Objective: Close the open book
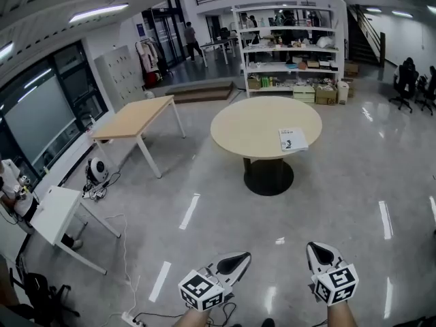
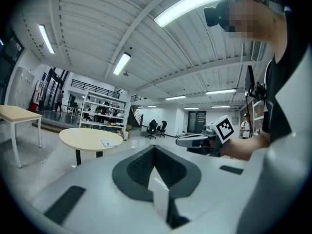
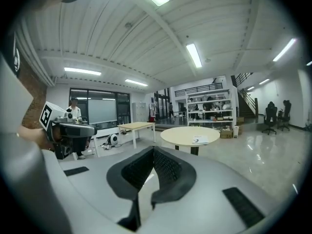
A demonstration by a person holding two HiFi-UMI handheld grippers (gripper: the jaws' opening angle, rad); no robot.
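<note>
Lying flat on the round beige table (image 1: 252, 122), near its right edge as the head view shows it, the thin white book (image 1: 293, 139) is well apart from both tools, with a stretch of glossy grey floor (image 1: 225, 210) between. From this far off it cannot be told whether its pages are spread or how wide it is open.

The left gripper (image 1: 240, 258) has its jaws pressed together with nothing between them, and the right gripper (image 1: 315, 251) is likewise closed and empty. Both point roughly toward the table.

The book looks like a slim paperback, so it is probably light, with a smooth, slightly slippery cover and pages that bend easily. On the bare tabletop it is likely to slide if pushed from one side only. The sensible hold is judged to be the free outer edge of the raised cover or page block, nipped lightly between the pads. The other tool would rest on the opposite half near the spine to pin it. A hard pinch could crease the paper.

Dark print shows on the book's face but is too small to read. The marker cubes (image 1: 200, 289) carry only black-and-white square patterns, and no brand name is legible anywhere.
</note>
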